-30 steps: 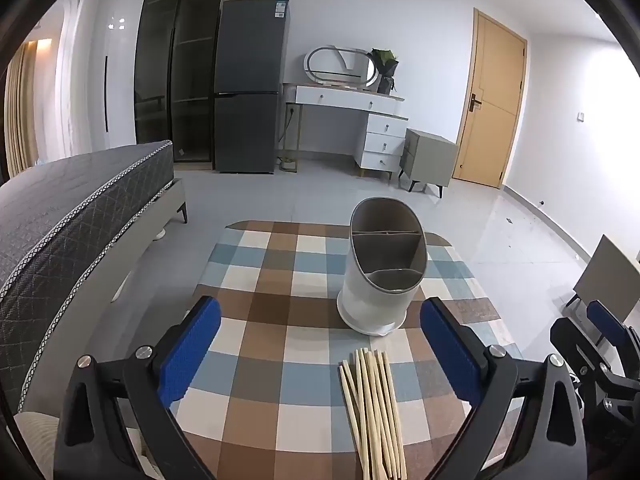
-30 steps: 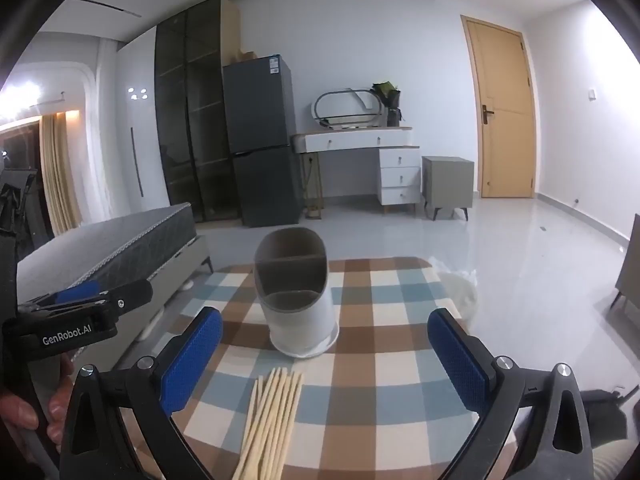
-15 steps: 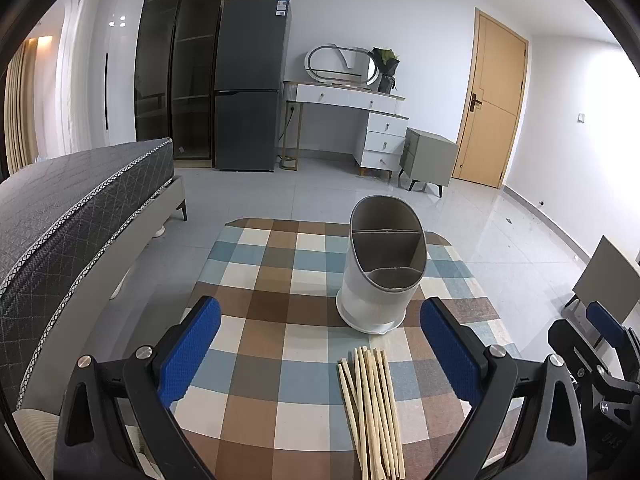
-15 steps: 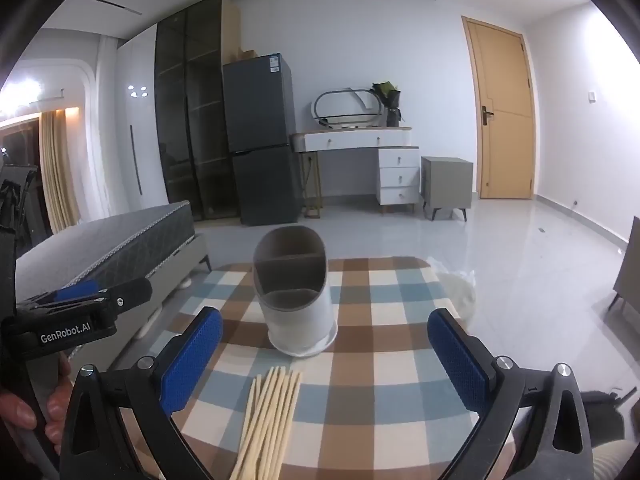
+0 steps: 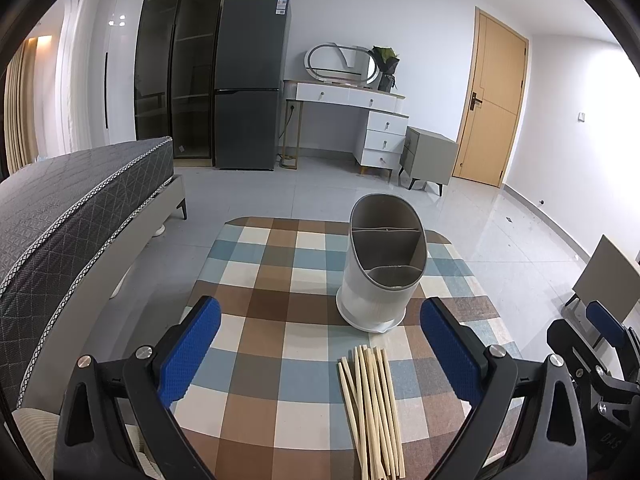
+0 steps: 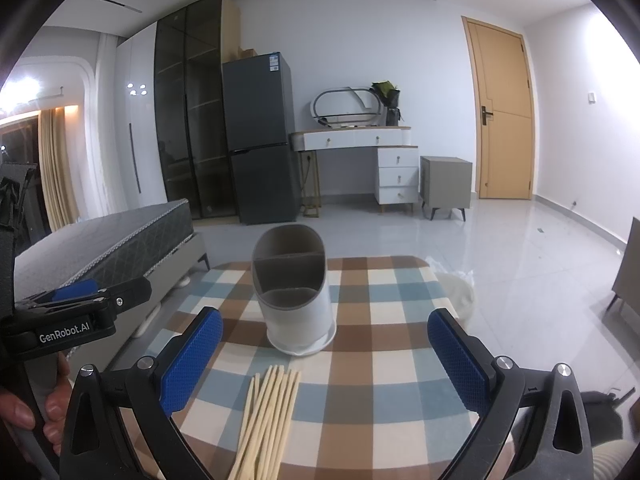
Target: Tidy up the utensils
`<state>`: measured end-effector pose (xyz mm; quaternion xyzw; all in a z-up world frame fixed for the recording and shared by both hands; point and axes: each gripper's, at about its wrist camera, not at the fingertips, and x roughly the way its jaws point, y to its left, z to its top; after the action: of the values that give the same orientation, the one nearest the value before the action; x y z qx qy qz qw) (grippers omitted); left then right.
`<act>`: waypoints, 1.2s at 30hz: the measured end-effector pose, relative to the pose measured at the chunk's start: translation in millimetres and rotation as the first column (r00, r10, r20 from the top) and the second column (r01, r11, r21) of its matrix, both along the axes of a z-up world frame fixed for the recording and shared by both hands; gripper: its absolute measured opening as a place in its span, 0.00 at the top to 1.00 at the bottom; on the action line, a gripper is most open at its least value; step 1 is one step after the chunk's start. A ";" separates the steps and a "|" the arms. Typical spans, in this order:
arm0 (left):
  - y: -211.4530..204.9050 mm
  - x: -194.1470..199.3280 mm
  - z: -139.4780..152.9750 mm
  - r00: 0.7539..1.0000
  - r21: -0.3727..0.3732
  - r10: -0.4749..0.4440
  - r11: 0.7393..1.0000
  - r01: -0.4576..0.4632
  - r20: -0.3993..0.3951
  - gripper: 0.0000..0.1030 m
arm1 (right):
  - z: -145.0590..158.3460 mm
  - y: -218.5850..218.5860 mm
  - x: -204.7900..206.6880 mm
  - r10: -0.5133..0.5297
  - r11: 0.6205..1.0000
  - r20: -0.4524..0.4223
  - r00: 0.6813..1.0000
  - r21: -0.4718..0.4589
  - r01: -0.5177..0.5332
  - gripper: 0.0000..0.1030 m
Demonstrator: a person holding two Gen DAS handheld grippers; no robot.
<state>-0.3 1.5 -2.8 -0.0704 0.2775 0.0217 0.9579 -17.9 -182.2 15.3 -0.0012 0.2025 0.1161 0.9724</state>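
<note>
A bundle of pale wooden chopsticks [image 5: 372, 412] lies flat on the checked surface [image 5: 264, 320], at 6 o'clock from the white oval utensil holder [image 5: 380, 276] with grey divided compartments. The left hand-held gripper [image 5: 320, 352] and right hand-held gripper [image 6: 326, 356] both gape wide, empty.

left gripper [image 5: 320, 352] — black frame, blue textured pads | silver screws | "GenRobot.AI" marking — white lettering

Both wrist cams low, near table [image 5: 256, 332], facing fwd; share holder [image 5: 384, 272], chopsticks [image 5: 372, 412].
</note>
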 end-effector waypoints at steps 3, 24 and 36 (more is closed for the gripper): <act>-0.3 0.6 -1.9 1.000 0.002 0.002 1.000 -0.002 -0.004 0.05 | -0.9 -0.4 0.3 0.000 1.000 -0.002 1.000 -0.001 0.000 0.00; -1.6 1.7 -5.3 1.000 0.001 -0.003 1.000 0.003 -0.010 0.05 | -2.5 -0.3 -0.3 -0.002 1.000 -0.006 1.000 -0.007 0.001 0.00; -1.7 1.9 -5.2 1.000 0.001 -0.001 1.000 0.001 -0.011 0.05 | -4.9 1.0 0.8 -0.001 1.000 -0.012 1.000 -0.010 0.001 0.00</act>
<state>1.6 -0.2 -8.0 -0.0696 0.2826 0.0215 0.9565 -17.1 -181.2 10.3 -0.0051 0.2089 0.1145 0.9712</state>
